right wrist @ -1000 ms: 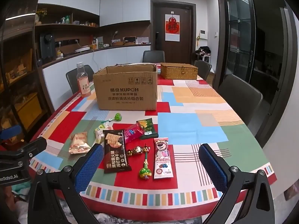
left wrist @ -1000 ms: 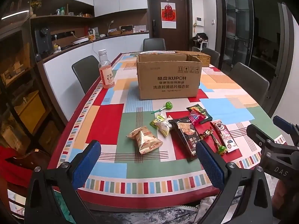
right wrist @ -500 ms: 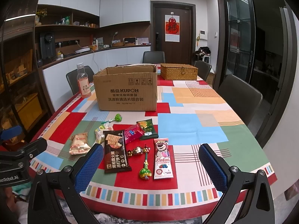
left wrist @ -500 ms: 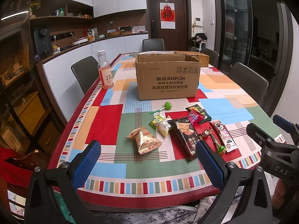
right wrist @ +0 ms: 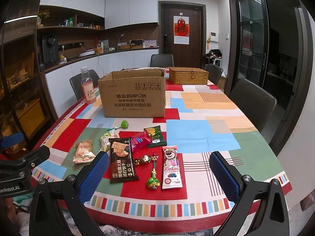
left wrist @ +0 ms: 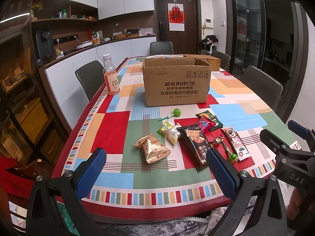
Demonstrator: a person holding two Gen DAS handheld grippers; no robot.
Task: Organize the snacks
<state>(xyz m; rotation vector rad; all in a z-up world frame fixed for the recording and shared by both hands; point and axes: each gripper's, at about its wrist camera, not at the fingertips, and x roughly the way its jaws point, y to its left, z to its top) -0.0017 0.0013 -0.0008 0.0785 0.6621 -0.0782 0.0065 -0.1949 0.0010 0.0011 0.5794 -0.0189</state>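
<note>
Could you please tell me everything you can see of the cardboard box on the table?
The cardboard box is plain brown corrugated card, printed in dark letters with "KUPOH", Chinese text and small handling symbols on its near face. It stands upright and open-topped, its inside hidden from both views. It rests on the patchwork tablecloth, beyond the scattered snacks, with a pink drink bottle apart to its left and a wicker basket behind to the right. Nothing grips it.
</note>
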